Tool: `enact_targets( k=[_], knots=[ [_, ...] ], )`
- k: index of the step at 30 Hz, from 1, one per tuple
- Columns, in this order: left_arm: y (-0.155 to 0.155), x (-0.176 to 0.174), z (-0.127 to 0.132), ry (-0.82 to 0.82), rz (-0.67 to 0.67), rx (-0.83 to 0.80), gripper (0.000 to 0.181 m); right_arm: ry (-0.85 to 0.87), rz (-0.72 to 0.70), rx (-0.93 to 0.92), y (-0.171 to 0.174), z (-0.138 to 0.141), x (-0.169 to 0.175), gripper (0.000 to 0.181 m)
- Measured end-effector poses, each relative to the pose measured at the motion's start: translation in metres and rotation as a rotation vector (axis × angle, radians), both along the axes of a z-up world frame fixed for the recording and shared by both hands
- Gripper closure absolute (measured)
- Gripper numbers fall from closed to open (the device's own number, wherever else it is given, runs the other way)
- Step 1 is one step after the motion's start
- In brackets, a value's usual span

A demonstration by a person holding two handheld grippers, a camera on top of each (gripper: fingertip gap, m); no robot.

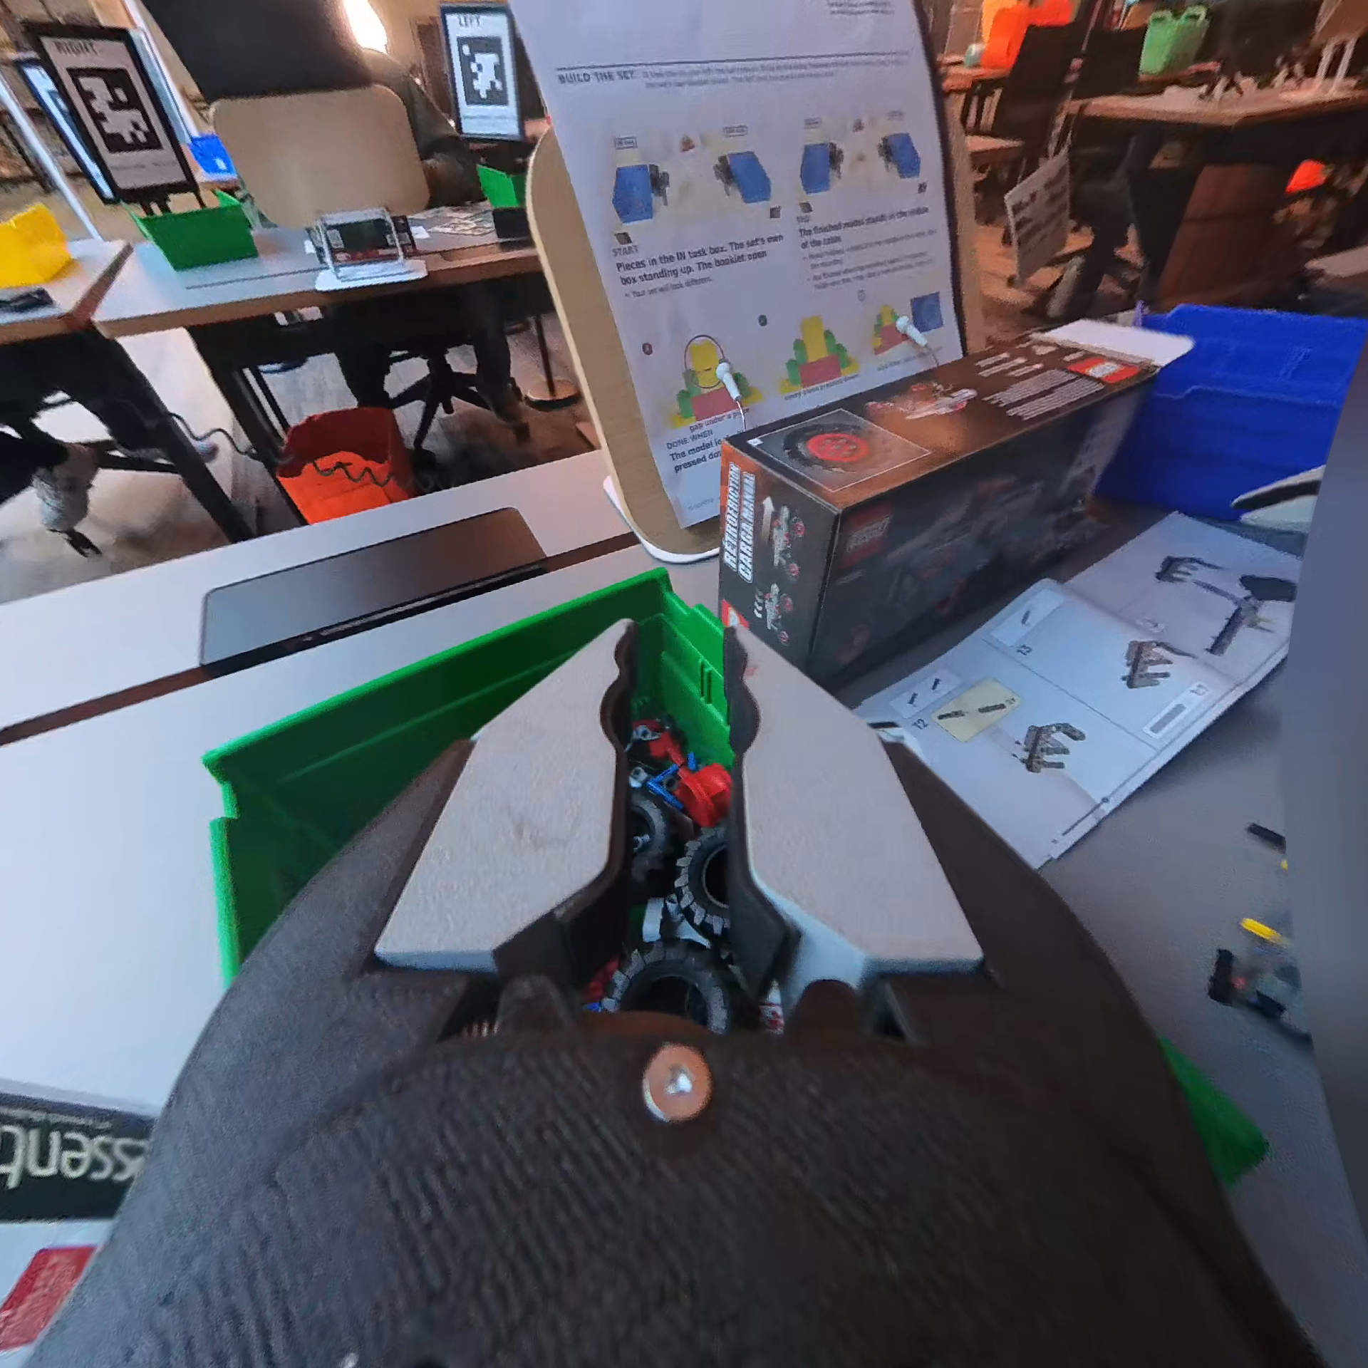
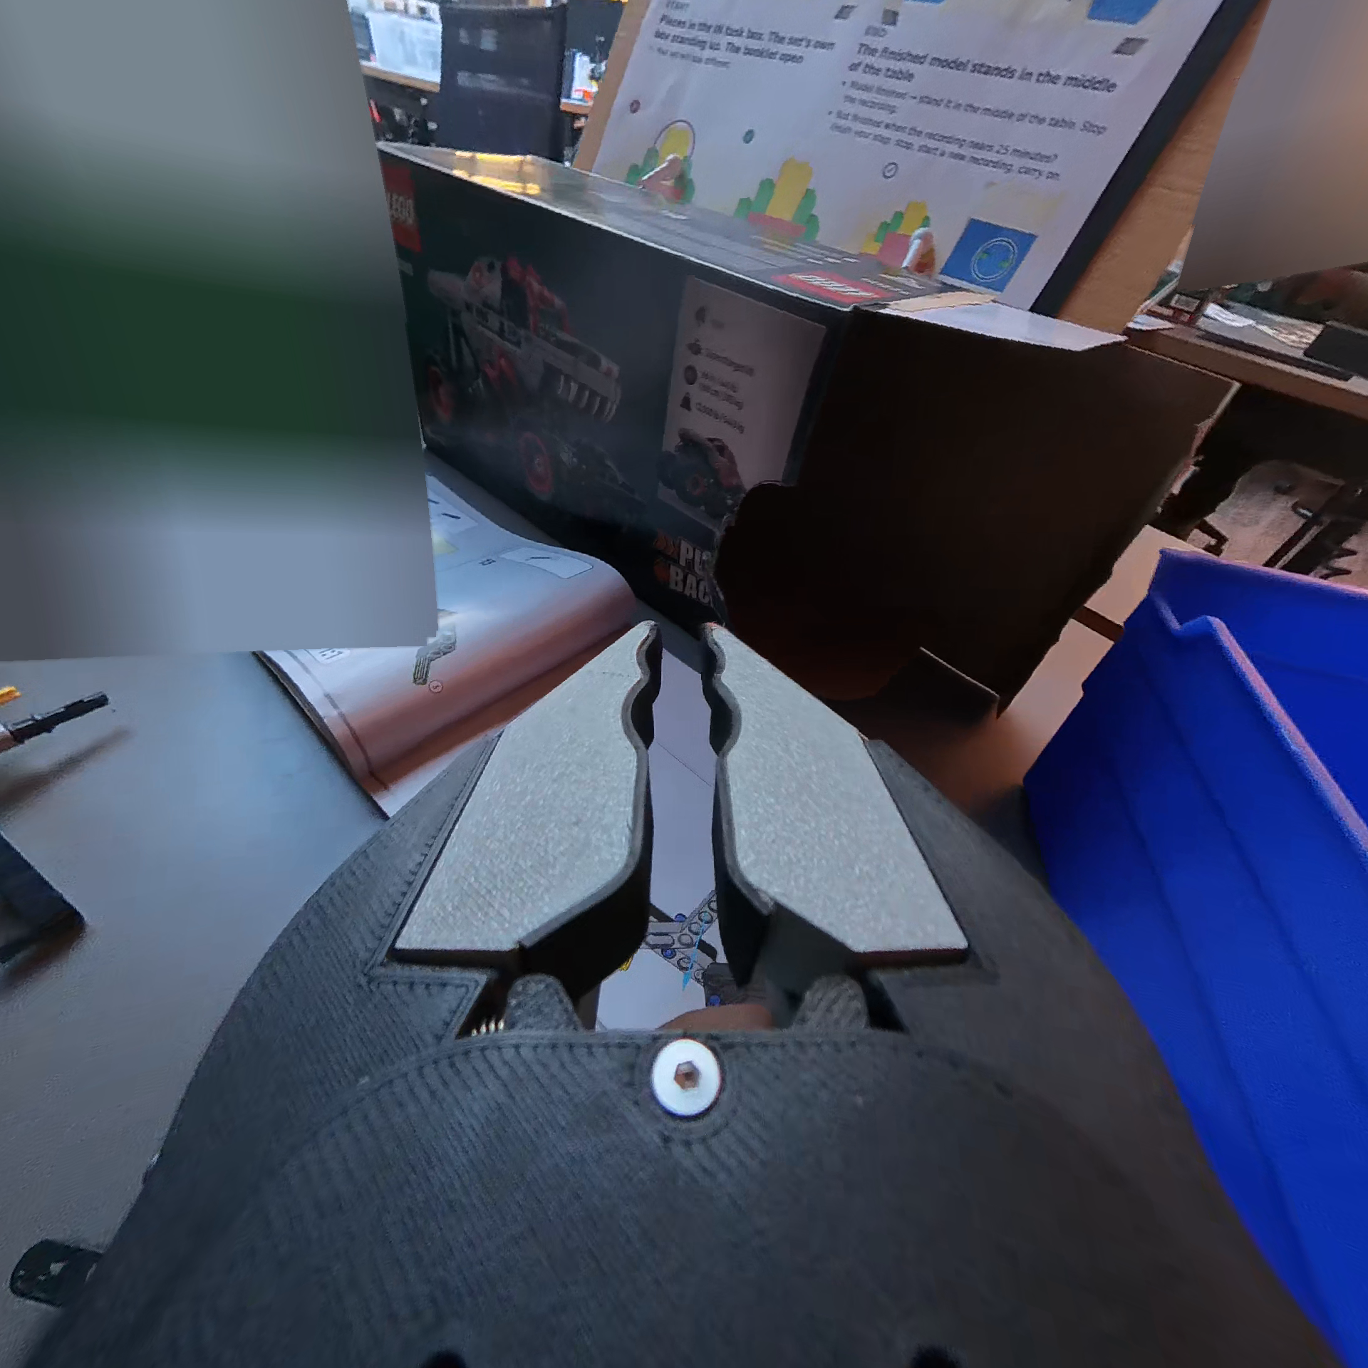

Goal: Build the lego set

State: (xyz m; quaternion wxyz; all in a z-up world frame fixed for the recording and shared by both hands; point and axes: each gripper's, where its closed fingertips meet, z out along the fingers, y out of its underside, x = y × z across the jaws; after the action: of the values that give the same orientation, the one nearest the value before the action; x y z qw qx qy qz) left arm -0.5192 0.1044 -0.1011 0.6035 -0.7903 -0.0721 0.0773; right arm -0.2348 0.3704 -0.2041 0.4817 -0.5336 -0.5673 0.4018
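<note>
My left gripper [image 1: 679,636] is open and empty, hovering over a green bin [image 1: 370,755]. Between its fingers the bin shows black tyres [image 1: 703,873] and a red piece [image 1: 703,792] among small blue and grey parts. My right gripper [image 2: 679,629] is narrowly open and empty, low over the open instruction booklet [image 2: 481,666], which also shows in the left wrist view [image 1: 1073,703]. The dark set box [image 1: 940,518] stands behind the booklet, close ahead of the right gripper [image 2: 629,370]. A few small loose parts [image 1: 1258,962] lie on the grey table; a black axle [image 2: 52,718] lies left of the right gripper.
A blue bin [image 1: 1244,414] stands right of the box, close to the right gripper's right side [image 2: 1221,851]. An instruction board [image 1: 740,222] stands behind the box. A black flat panel [image 1: 370,585] lies beyond the green bin. Other tables and chairs fill the room behind. About 40 cm separates my left fingertips from my right.
</note>
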Motion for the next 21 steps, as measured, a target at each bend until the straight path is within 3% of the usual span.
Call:
enact_targets(
  k=[9, 14, 21],
  knots=[
    [-0.01, -0.012, -0.005, -0.059, 0.024, 0.029, 0.16, -0.004, -0.004, 0.02, 0.001, 0.0, 0.0, 0.175],
    [-0.012, -0.024, -0.014, -0.057, 0.062, 0.002, 0.162, -0.027, -0.022, 0.132, 0.01, -0.003, 0.0, 0.177],
    [0.003, 0.005, -0.049, -0.243, -0.167, -0.081, 0.15, -0.025, -0.089, 0.146, 0.021, -0.003, 0.0, 0.177]
  ],
)
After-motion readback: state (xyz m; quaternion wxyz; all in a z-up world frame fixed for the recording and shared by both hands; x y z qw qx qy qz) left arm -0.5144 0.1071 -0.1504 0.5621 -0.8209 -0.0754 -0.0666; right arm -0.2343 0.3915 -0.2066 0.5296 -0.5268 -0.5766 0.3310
